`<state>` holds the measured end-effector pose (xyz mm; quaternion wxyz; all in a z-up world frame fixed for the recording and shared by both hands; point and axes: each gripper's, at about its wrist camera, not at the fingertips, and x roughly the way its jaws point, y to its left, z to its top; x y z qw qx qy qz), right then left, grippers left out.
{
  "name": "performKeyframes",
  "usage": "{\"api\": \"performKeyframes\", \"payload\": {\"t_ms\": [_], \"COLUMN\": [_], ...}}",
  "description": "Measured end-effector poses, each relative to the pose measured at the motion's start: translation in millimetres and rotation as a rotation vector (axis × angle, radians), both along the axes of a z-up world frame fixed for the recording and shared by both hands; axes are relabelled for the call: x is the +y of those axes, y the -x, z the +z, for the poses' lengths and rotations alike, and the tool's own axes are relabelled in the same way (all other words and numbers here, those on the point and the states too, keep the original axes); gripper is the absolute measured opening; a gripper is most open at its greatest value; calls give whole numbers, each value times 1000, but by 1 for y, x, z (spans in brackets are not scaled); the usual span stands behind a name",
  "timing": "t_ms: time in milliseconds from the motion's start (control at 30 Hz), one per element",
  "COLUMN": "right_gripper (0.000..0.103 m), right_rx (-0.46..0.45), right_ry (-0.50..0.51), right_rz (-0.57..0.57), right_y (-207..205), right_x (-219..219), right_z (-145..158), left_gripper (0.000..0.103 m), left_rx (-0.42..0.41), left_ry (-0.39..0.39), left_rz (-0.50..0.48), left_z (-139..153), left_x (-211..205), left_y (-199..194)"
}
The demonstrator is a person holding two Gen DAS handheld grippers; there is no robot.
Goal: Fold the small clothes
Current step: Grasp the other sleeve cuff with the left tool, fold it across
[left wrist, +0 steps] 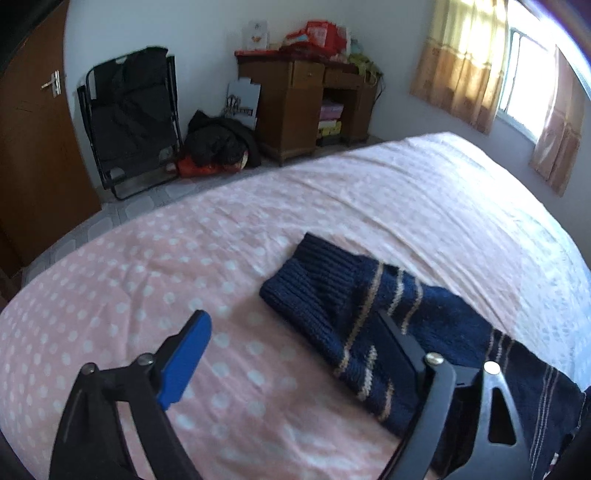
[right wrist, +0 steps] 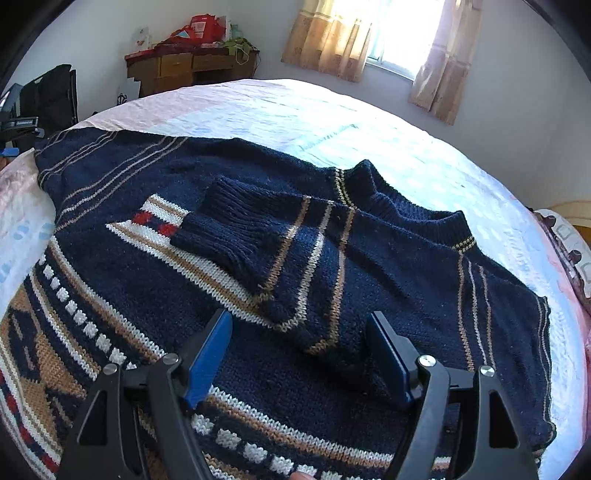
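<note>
A navy knit sweater (right wrist: 388, 266) with tan and white stripes lies flat on the bed. One sleeve (right wrist: 258, 240) is folded across its chest, cuff toward the left. My right gripper (right wrist: 299, 325) is open and empty, just above the sweater at that sleeve's near edge. In the left wrist view the other sleeve (left wrist: 354, 306) lies out on the pink dotted bedsheet (left wrist: 184, 266), ribbed cuff toward the far left. My left gripper (left wrist: 291, 325) is open and empty, its right finger over this sleeve, its left finger over bare sheet.
Beyond the bed's far edge stand a wooden desk (left wrist: 303, 103) piled with red bags, a black folding chair (left wrist: 129, 118), dark clothes on the floor (left wrist: 218, 144) and a brown door (left wrist: 33, 147). A curtained window (right wrist: 388, 33) is at the far right.
</note>
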<state>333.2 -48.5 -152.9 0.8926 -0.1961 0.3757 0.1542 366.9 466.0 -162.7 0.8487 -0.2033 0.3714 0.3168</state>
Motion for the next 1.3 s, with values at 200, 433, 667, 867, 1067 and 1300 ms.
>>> {"api": "performKeyframes", "payload": {"t_ms": [200, 433, 667, 867, 1067, 1300], "right_gripper": [75, 75, 75, 75, 75, 75], "right_rx": [-21, -26, 37, 18, -44, -90], "right_ry": [27, 34, -19, -91, -124, -150], "right_rz": [0, -1, 1, 2, 37, 29], "right_y": [2, 3, -4, 14, 49, 81], "right_x": [4, 4, -4, -26, -54, -93], "right_z": [-1, 0, 6, 35, 63, 79], "left_gripper": [72, 9, 7, 7, 7, 7], "left_rx": [14, 13, -66, -170, -248, -308], "left_ry": [11, 12, 42, 48, 102, 191], "left_rz": [4, -72, -125, -213, -307, -433], "left_z": [-6, -6, 28, 74, 103, 125], "left_x": [4, -7, -29, -62, -109, -176], "left_y": [-12, -22, -9, 1, 1, 3]}}
